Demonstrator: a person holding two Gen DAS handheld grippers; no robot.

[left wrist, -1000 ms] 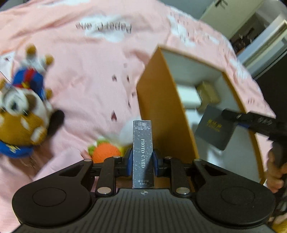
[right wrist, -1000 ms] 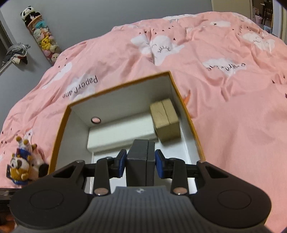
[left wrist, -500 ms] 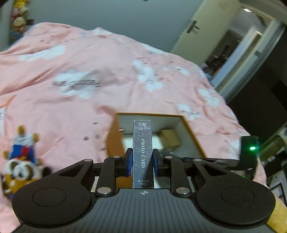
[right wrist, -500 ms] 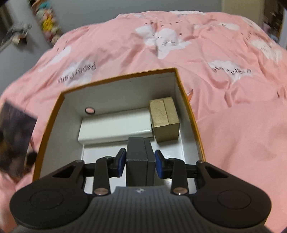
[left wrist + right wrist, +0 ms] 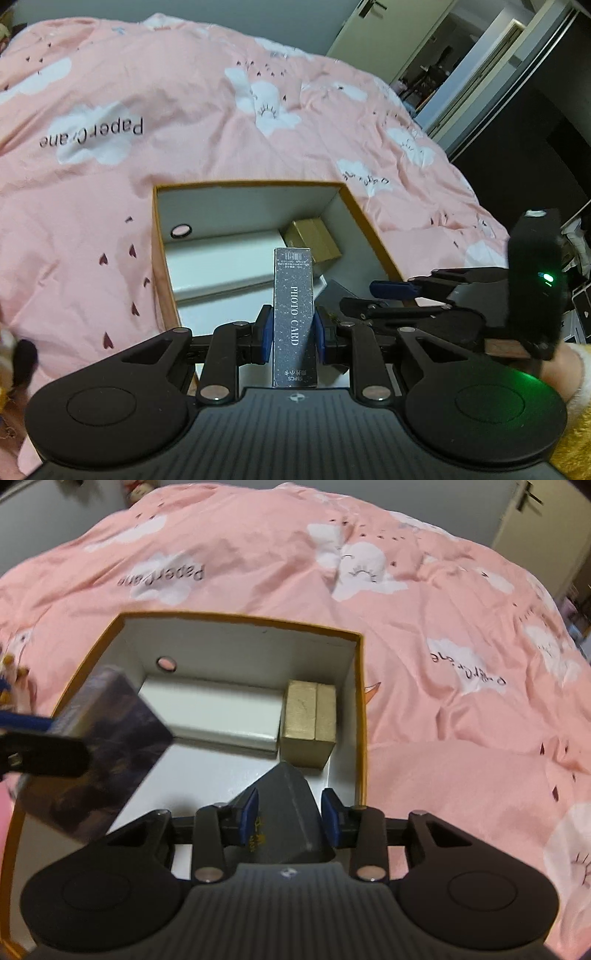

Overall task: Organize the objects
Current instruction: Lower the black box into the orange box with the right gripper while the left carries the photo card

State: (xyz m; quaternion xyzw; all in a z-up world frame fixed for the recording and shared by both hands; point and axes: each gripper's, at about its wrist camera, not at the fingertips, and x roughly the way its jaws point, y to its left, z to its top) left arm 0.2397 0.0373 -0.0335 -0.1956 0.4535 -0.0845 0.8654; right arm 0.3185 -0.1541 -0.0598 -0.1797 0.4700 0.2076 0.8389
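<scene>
My left gripper [image 5: 293,332] is shut on a dark speckled "PHOTO CARD" box [image 5: 293,295], held upright over the near left part of the orange-rimmed open box [image 5: 369,229]. In the right wrist view that card box [image 5: 107,746] hangs blurred at the left. My right gripper [image 5: 290,812] is low inside the orange box [image 5: 362,701]. Its jaws are opening, and a dark grey box [image 5: 284,794] leans tilted between them with a gap at the right pad. A white box [image 5: 214,709] and a gold box [image 5: 308,720] lie against the far wall.
The orange box rests on a pink duvet [image 5: 184,92] with cloud prints. A plush toy [image 5: 11,686] lies left of it. A hand in a yellow sleeve [image 5: 569,369] holds the right gripper. A door and a dark room [image 5: 443,55] lie beyond the bed.
My left gripper swung from beside the plush toy to over the orange box, still holding the card box. The right gripper rolled, its jaws widened and the grey box tipped sideways.
</scene>
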